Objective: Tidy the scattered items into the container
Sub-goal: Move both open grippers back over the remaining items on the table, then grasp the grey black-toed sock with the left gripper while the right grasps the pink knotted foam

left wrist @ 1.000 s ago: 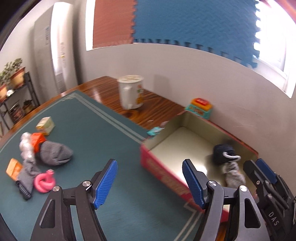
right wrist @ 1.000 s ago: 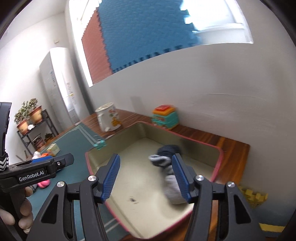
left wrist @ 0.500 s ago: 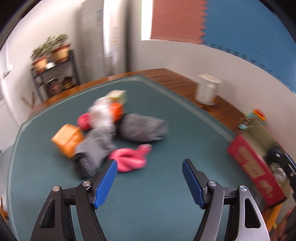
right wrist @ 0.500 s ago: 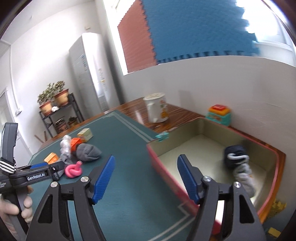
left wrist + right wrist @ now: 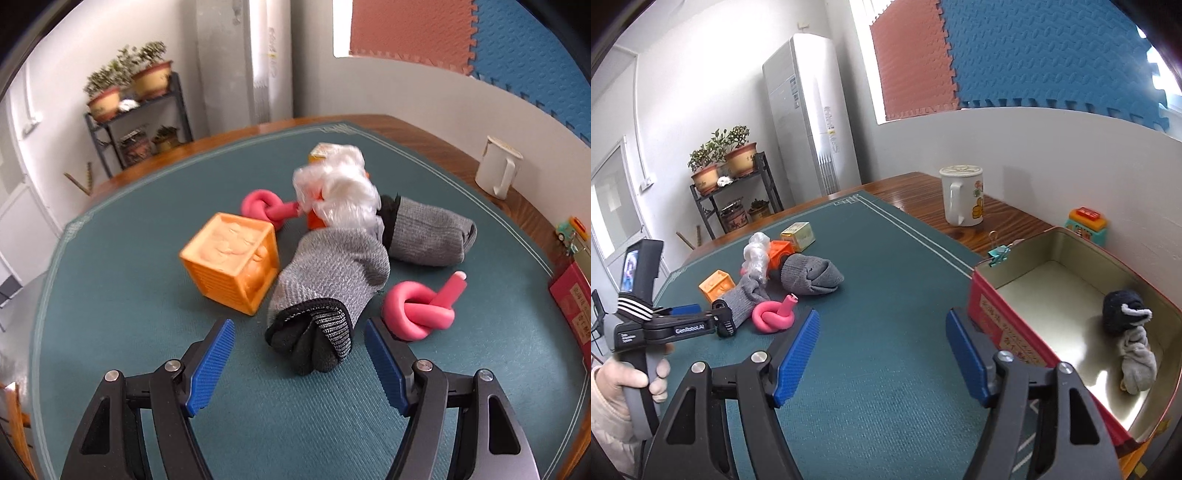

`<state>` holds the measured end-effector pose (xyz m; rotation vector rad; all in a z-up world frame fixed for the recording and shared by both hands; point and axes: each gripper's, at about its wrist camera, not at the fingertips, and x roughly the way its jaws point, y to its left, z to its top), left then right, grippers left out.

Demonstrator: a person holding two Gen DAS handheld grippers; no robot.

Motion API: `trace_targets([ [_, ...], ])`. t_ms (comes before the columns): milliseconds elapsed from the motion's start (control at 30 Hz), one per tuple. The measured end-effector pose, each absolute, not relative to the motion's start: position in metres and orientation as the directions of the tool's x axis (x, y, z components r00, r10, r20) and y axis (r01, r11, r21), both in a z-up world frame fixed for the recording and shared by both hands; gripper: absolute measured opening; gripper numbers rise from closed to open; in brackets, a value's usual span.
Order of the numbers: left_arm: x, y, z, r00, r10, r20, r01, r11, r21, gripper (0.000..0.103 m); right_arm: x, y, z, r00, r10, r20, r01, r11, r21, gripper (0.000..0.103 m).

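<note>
Nearest grey sock point(image 5: 328, 280) lies mid-frame on the green mat point(image 5: 110, 295), black cuff just ahead of the left gripper point(image 5: 299, 360), jaws apart, empty. Right gripper point(image 5: 881, 354) gapes too, beside the tin container point(image 5: 1008, 328) at right.

The left claw point(image 5: 299, 363) tilts steeply downward, its blue-padded jaws standing apart with nothing pressed between them. The person's left hand point(image 5: 631, 380) wraps the claw's handle, a pale sleeve at the wrist. The right claw point(image 5: 882, 354) points shallowly down, jaws spread and empty.
</note>
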<state>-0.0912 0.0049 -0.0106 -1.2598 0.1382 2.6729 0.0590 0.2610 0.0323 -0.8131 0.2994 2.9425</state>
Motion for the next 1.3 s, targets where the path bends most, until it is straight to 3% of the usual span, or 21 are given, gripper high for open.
trace_targets([
  [367, -0.116, 0.014, -0.030, -0.625, 0.146, -0.767, -0.239, -0.971, 0.009, 0.073, 0.031, 0.246, 0.025, -0.820, -0.055, -0.569, -0.060, -0.982, 0.181, 0.075],
  [467, -0.116, 0.012, -0.032, -0.604, 0.187, -0.774, -0.258, -0.966, -0.032, 0.046, 0.012, 0.234, 0.020, -0.787, -0.123, -0.605, -0.003, -0.979, 0.203, 0.075],
  [533, -0.114, 0.008, -0.028, -0.609, 0.200, -0.768, -0.254, -0.966, -0.051, 0.038, -0.001, 0.224, 0.016, -0.761, -0.158, -0.630, 0.037, -0.979, 0.201, 0.075],
  [900, -0.093, -0.007, 0.014, -0.644, 0.263, -0.718, -0.268, -0.957, -0.110, 0.036, -0.078, 0.178, -0.018, -0.639, -0.230, -0.734, 0.134, -0.973, 0.188, 0.074],
  [1000, -0.088, -0.009, 0.023, -0.650, 0.281, -0.706, -0.276, -0.953, -0.126, 0.036, -0.089, 0.178, -0.025, -0.625, -0.238, -0.744, 0.121, -0.970, 0.209, 0.056],
  [1200, -0.089, -0.010, 0.025, -0.642, 0.287, -0.710, -0.274, -0.952, -0.138, 0.036, -0.102, 0.176, -0.029, -0.624, -0.261, -0.736, 0.125, -0.964, 0.236, 0.046],
  [1300, -0.089, -0.008, 0.023, -0.634, 0.290, -0.717, -0.277, -0.951, -0.139, 0.036, -0.108, 0.175, -0.033, -0.614, -0.294, -0.732, 0.136, -0.954, 0.269, 0.030],
])
